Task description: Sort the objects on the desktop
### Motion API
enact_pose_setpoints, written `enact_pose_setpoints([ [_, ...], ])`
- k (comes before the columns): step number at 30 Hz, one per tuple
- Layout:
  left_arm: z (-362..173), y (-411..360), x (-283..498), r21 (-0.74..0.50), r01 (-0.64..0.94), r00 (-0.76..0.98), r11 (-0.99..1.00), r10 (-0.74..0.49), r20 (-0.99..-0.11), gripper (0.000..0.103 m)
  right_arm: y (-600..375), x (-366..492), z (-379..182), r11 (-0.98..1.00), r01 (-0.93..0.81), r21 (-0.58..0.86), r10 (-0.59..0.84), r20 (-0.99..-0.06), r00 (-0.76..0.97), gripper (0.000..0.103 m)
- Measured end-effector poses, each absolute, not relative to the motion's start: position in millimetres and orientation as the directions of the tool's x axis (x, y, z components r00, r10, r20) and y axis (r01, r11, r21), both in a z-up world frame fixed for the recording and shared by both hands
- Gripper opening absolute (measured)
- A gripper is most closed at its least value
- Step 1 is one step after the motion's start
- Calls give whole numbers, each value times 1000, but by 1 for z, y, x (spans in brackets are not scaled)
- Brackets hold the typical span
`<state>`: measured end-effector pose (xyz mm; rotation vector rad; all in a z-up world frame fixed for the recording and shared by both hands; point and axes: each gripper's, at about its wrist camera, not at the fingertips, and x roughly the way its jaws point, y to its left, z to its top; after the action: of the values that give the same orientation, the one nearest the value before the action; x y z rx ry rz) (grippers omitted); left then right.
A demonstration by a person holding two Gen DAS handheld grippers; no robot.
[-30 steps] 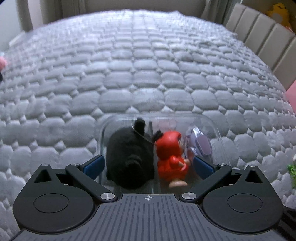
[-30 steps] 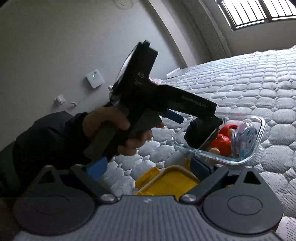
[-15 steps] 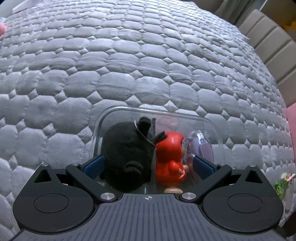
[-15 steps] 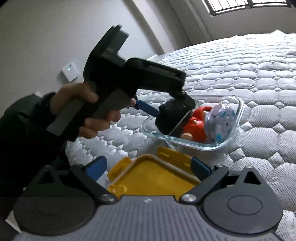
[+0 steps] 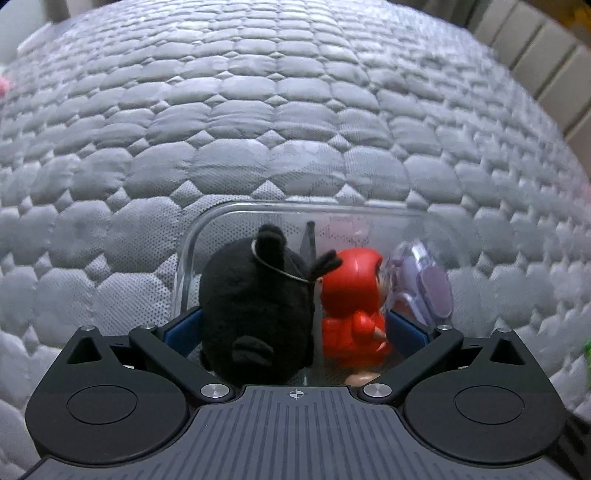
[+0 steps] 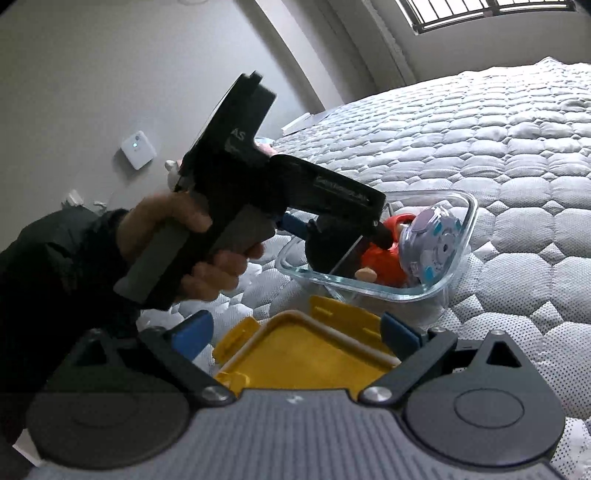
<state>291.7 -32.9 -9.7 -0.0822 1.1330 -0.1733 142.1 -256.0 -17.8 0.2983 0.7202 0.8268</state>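
Observation:
A clear glass container (image 5: 369, 214) sits right in front of my left gripper (image 5: 293, 326). It holds a black plush toy (image 5: 255, 310), a red figurine (image 5: 351, 317) and a purple spinning top (image 5: 424, 288). The blue pads (image 5: 181, 325) press at the container's near end, one on each side, with the toys between them. In the right wrist view, my right gripper (image 6: 295, 328) is shut on a yellow lid (image 6: 306, 354). It is held low, just in front of the container (image 6: 458, 236). A hand (image 6: 184, 236) holds the left gripper (image 6: 336, 229) there.
Everything lies on a grey quilted mattress (image 5: 295, 110). A padded headboard (image 5: 535, 66) runs along the right. A small green object (image 5: 586, 350) lies at the right edge. In the right wrist view a wall with a white switch box (image 6: 137, 149) and a window (image 6: 491, 11) stand behind.
The left wrist camera tilted down and then partly back up, while the container kept its place between the fingers. The yellow lid has come further into the right wrist view.

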Motion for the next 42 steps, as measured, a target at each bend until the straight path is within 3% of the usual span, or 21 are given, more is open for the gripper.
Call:
enact_pose_setpoints([
  [4, -7, -14, 295, -244, 53, 407, 968, -244, -880, 102, -258, 145, -20, 664, -544, 513, 748, -471, 468, 98],
  [7, -5, -6, 296, -259, 31, 403, 965, -249, -881, 94, -257, 145, -20, 666, -542, 513, 746, -473, 469, 98],
  [9, -4, 0, 297, -269, 17, 400, 963, -253, -881, 73, -257, 144, -19, 668, -543, 509, 744, -467, 478, 98],
  [11, -3, 5, 298, -279, 3, 398, 960, -257, -881, 59, -259, 144, -18, 664, -544, 512, 748, -454, 485, 98],
  [14, -1, 12, 299, -289, -16, 395, 957, -259, -881, 56, -262, 143, -17, 657, -543, 523, 754, -441, 487, 98],
  [17, 9, 1, 294, -207, 22, 409, 978, -198, -891, 56, -259, 144, -18, 662, -541, 518, 750, -450, 485, 98],
  [21, 23, -38, 282, 25, 110, 478, 994, -31, -878, 55, -259, 144, -19, 665, -541, 515, 747, -454, 486, 98],
  [27, 11, -87, 273, 302, 160, 537, 940, 174, -826, 56, -260, 144, -19, 667, -537, 516, 745, -453, 489, 98],
  [29, 2, -92, 275, 338, 153, 539, 929, 208, -816, 57, -258, 144, -20, 671, -536, 513, 741, -460, 489, 98],
  [34, 5, -86, 278, 310, 129, 528, 942, 200, -826, 62, -262, 144, -19, 669, -535, 516, 743, -445, 499, 98],
  [37, 33, -80, 272, 269, 99, 565, 958, 168, -808, 65, -265, 144, -19, 663, -533, 526, 748, -435, 502, 98],
  [39, 56, -75, 268, 240, 75, 629, 968, 141, -765, 90, -265, 144, -19, 666, -530, 526, 746, -439, 501, 98],
  [42, 71, -65, 272, 142, 72, 629, 987, 66, -775, 93, -264, 145, -20, 670, -527, 524, 742, -445, 501, 98],
])
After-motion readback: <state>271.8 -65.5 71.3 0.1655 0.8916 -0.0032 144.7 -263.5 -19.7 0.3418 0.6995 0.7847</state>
